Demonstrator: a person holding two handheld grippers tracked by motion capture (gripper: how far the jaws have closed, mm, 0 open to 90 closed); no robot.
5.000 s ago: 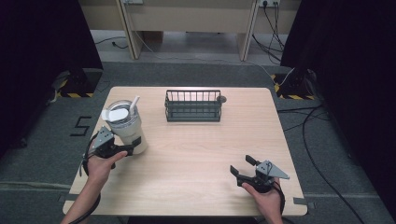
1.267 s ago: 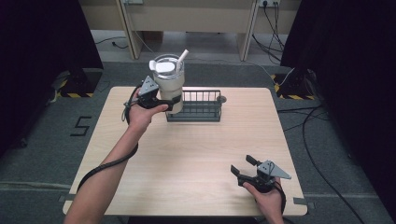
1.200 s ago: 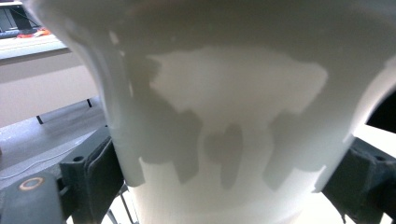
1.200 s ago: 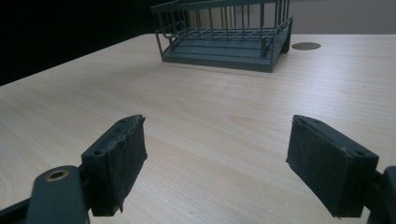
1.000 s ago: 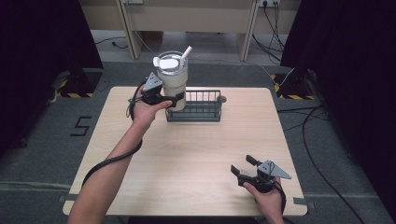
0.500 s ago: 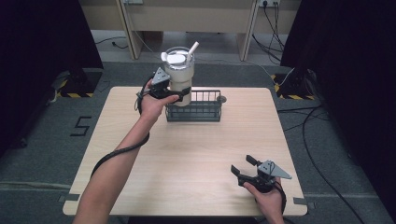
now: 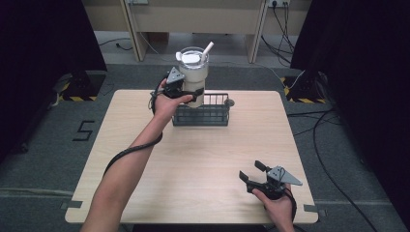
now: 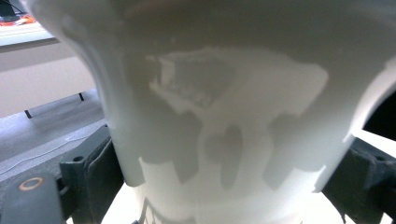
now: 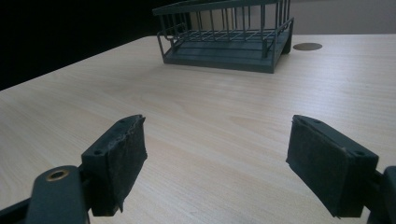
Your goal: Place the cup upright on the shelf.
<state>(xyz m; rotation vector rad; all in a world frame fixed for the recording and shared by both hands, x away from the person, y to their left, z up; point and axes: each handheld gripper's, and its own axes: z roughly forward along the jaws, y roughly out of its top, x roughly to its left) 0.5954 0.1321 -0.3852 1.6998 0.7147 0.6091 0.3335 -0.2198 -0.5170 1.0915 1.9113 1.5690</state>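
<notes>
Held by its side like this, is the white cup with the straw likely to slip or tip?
The cup looks tall and widens upward, so it probably tips easily if set down crooked. Its glossy wall may be slippery between the left gripper jaws. It seems stiff, showing no denting. The lid and straw suggest modest spill risk.

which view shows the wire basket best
The right gripper view: the wire basket sits unobstructed on the table, bars and floor plain. In the high view the basket is smaller, its left end behind the left gripper and cup.
</notes>
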